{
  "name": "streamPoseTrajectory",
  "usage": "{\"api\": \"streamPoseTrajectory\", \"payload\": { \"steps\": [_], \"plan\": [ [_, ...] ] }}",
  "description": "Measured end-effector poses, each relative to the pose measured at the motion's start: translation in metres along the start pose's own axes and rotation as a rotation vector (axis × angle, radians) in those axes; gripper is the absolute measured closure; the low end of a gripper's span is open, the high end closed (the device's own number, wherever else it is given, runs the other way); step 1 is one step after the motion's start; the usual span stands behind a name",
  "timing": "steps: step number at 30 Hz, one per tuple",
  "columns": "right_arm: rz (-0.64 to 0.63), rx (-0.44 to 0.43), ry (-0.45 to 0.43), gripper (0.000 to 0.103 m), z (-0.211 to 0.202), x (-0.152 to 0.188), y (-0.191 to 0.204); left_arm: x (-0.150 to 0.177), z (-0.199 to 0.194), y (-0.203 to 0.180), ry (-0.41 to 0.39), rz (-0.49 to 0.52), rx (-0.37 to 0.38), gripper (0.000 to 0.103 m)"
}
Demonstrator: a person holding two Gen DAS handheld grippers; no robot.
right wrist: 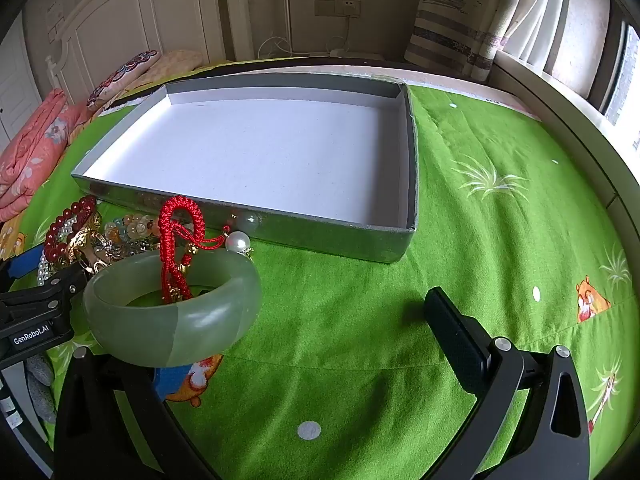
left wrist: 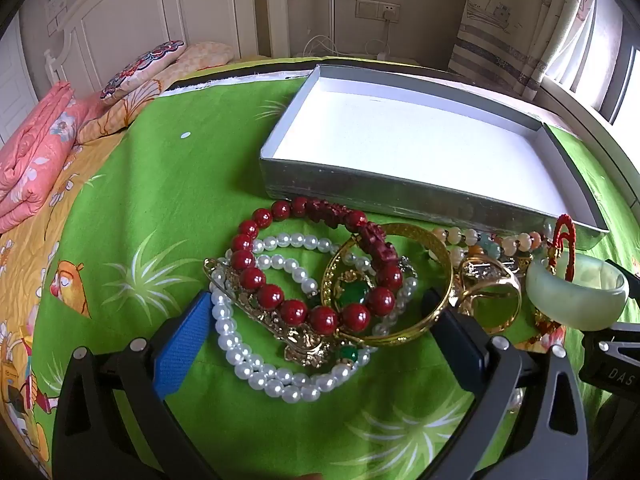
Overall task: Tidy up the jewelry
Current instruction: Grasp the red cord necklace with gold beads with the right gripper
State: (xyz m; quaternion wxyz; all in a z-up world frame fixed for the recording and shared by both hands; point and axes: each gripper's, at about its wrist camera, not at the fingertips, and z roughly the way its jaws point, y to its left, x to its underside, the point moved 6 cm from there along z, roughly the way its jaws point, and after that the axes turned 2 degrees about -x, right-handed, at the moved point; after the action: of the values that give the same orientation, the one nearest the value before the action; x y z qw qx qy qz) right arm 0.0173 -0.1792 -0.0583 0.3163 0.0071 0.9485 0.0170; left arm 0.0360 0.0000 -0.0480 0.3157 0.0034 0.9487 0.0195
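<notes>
Shallow grey cardboard tray (right wrist: pixel 412 152) with white floor holds nothing; sorting not begun. Tangled jewelry heap (left wrist: pixel 320 292) on green bedspread (right wrist: pixel 480 240), before tray. Left gripper (left wrist: pixel 316 320) wide, straddling heap. Right gripper (right wrist: pixel 304 332) wide; pale green jade bangle (right wrist: pixel 172 312) over its left finger.

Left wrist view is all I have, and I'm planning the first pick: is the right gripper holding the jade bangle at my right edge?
Observer: No. The right gripper is open. The bangle hides its left fingertip, and the right finger stands well apart from it.
Operator: Is anything behind the bangle that I can't see?
Observer: A large pearl lies on the cloth just before the box's near wall.
Operator: That wall blocks my view of the floor behind it. Is anything there?
Observer: Nothing that I can see. The box floor shows bare white nearly up to that wall.
</notes>
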Motion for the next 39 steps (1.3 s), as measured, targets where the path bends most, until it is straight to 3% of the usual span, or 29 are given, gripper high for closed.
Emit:
{"api": "streamPoseTrajectory", "payload": {
  "steps": [14, 21, 27, 32, 37, 39],
  "plan": [
    [-0.011, -0.008, 0.009, 0.004, 0.001, -0.001, 0.002, 0.0, 0.0, 0.0, 0.002, 0.0, -0.001, 0.002],
    [-0.076, -0.105, 0.061, 0.004, -0.009, 0.007, 0.0, 0.01, -0.01, -0.002, 0.025, 0.069, 0.055, 0.002],
    [-0.116, -0.194, -0.016, 0.004, -0.04, 0.021, 0.006, 0.035, -0.038, 0.032, -0.038, 0.01, 0.113, 0.002],
    [-0.046, -0.317, -0.074, 0.004, -0.062, 0.021, 0.004, 0.056, -0.061, 0.073, -0.076, -0.067, 0.118, 0.002],
    [-0.118, -0.305, -0.093, 0.004, -0.068, 0.02, 0.025, 0.073, -0.075, 0.098, -0.087, -0.126, 0.142, 0.002],
    [-0.14, -0.296, -0.097, 0.009, -0.068, 0.019, 0.034, 0.077, -0.083, 0.098, -0.104, -0.129, 0.144, 0.002]
  ]
}}
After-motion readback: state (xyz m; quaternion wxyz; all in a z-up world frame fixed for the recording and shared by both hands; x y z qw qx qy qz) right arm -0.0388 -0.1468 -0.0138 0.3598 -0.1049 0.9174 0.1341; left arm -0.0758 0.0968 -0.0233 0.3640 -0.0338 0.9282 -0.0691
